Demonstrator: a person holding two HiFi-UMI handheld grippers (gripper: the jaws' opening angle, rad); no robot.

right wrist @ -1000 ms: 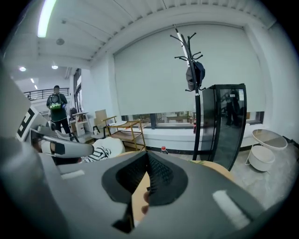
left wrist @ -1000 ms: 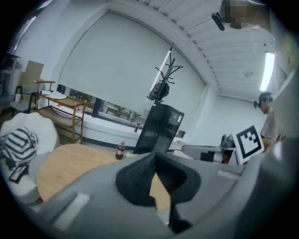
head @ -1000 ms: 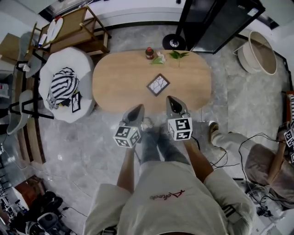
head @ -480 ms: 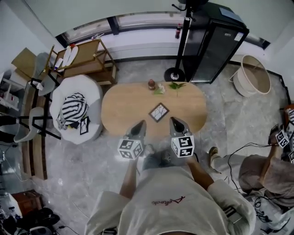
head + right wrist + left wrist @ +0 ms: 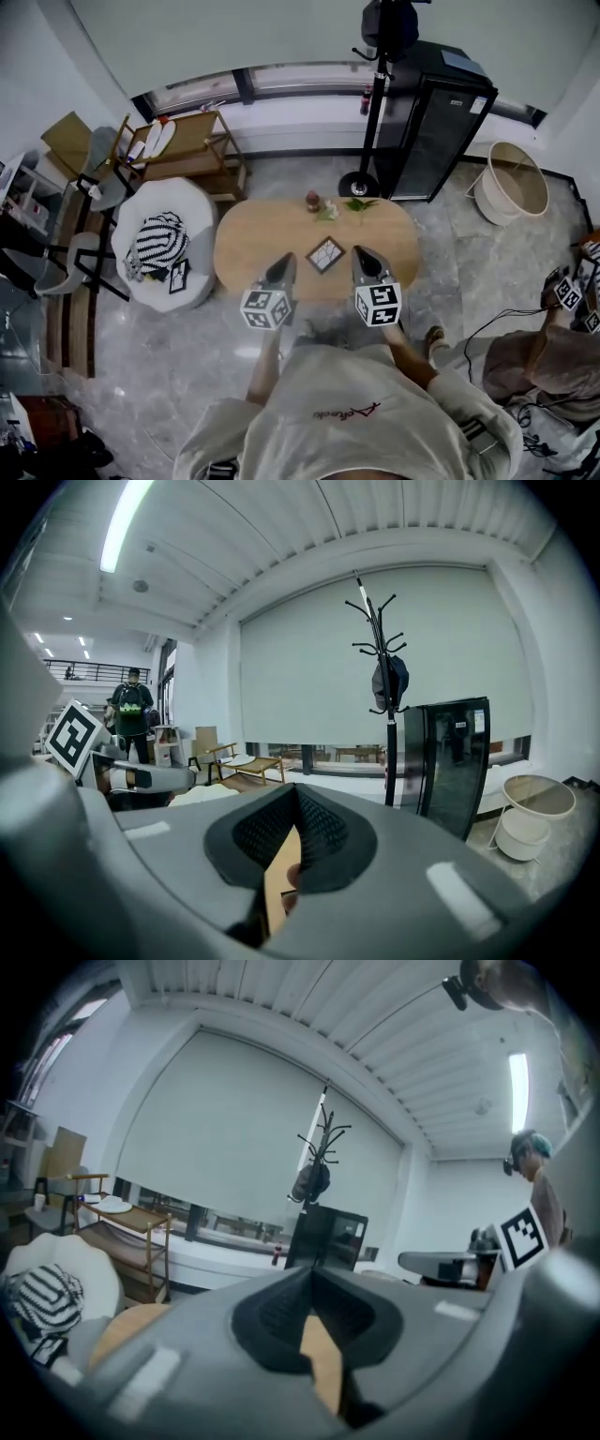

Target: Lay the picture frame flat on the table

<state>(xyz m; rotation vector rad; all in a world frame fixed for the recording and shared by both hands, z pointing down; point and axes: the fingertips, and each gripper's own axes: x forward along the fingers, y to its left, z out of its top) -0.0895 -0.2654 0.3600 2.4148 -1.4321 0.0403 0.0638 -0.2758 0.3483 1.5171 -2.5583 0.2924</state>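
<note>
The picture frame [image 5: 325,254], dark-edged with a pale cracked pattern, lies on the oval wooden table [image 5: 253,246] near its front middle. Both grippers hover at the table's near edge, apart from the frame. My left gripper [image 5: 284,266] is to the frame's lower left, its jaws closed together and empty. My right gripper [image 5: 362,256] is just right of the frame, also shut and empty. In the left gripper view the left gripper [image 5: 311,1275] shows touching tips over a strip of tabletop. The right gripper [image 5: 296,792] looks the same in the right gripper view.
A small dark jar [image 5: 312,201], a white flower [image 5: 328,214] and green leaves [image 5: 357,203] sit at the table's far edge. A white armchair with a striped cushion [image 5: 157,244] stands left. A black cabinet [image 5: 433,122], a coat stand [image 5: 375,103] and a round basket [image 5: 512,183] stand beyond.
The head view has risen and pulled back, so the table looks smaller and farther. Both grippers stay shut at the table's near edge. The frame has not moved.
</note>
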